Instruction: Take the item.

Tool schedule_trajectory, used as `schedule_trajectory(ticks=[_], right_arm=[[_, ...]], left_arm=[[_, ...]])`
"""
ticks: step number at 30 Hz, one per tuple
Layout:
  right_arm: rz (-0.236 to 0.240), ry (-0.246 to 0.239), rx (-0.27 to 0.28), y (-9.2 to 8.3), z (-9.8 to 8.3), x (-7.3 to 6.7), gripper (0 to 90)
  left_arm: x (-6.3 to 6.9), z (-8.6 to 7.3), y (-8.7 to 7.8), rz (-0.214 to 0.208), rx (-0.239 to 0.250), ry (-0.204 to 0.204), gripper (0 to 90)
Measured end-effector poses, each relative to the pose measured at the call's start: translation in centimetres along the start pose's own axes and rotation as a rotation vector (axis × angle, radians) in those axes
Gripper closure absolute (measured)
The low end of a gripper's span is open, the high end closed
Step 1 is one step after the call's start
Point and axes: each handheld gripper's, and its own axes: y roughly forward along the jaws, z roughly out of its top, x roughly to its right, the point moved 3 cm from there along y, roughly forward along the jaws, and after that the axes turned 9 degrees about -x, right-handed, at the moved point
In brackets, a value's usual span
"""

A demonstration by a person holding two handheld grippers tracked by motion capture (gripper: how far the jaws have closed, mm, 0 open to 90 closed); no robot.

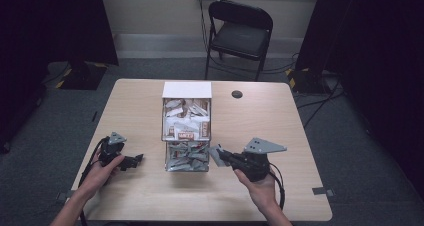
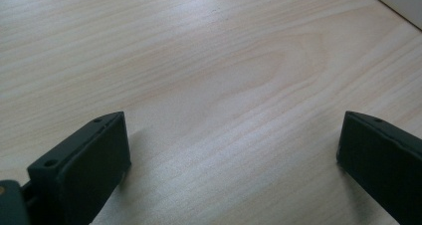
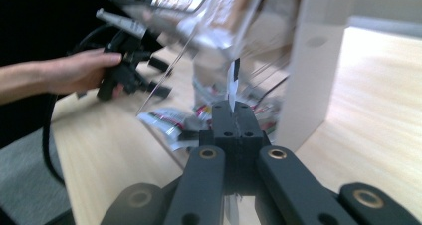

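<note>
High view. A light wooden table (image 1: 260, 111) fills the centre of the frame. At its middle stands a clear dispenser box (image 1: 186, 131) with a white back panel, holding many small packets (image 1: 186, 117); more packets lie in its lower tray. A small dark disc (image 1: 236, 94) sits on the table in the upper centre, right of the box and apart from it. The left gripper (image 1: 136, 160) is at lower left, held by the left hand (image 1: 100, 173), its tips pointing toward the box but apart from it. The right gripper (image 1: 218, 155) is at lower right, held by the right hand (image 1: 260, 186), with a grey packet (image 1: 216, 155) between its tips, just beside the lower right corner of the box. A black folding chair (image 1: 240, 33) stands beyond the table, at upper centre.

Left gripper view. The two black jaws rise from the lower left and lower right corners, set wide apart, with nothing between them. Bare table (image 2: 209, 75) wood lies below and ahead.

Right gripper view. The jaws stand together at centre frame, clamped on a thin white packet (image 3: 232, 88) that stands on edge above the tips. The dispenser box (image 3: 313, 70) is directly behind, blurred, with its white panel at right of centre. Loose packets (image 3: 164, 121) lie at its base. At upper left, the left hand (image 3: 79, 70) holds the left gripper (image 3: 159, 78) over the table.
</note>
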Motion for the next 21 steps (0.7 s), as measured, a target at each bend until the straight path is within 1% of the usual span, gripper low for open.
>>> schedule_trajectory(ticks=[1, 4, 8, 15, 19, 21], right_arm=[[-0.002, 0.001, 0.009, -0.2, 0.0, 0.1, 90.0], [-0.017, -0.002, 0.009, -0.9, 0.2, 0.6, 90.0], [-0.038, 0.002, 0.01, -1.3, 0.5, 1.4, 90.0], [-0.07, 0.011, 0.007, -1.1, 1.5, 3.3, 90.0], [-0.085, 0.01, 0.0, -0.7, 1.9, 4.0, 90.0], [-0.086, 0.012, -0.002, -0.5, 1.9, 4.1, 90.0]], left_arm=[[0.0, 0.0, 0.0, 0.001, 0.0, 0.0, 0.0], [0.0, 0.0, 0.0, 0.0, 0.0, 0.0, 0.0], [0.0, 0.0, 0.0, 0.001, 0.0, 0.001, 0.0], [0.0, 0.0, 0.0, 0.0, 0.0, 0.0, 0.0], [0.0, 0.0, 0.0, 0.001, 0.0, 0.001, 0.0], [0.0, 0.0, 0.0, 0.001, 0.001, 0.001, 0.0]])
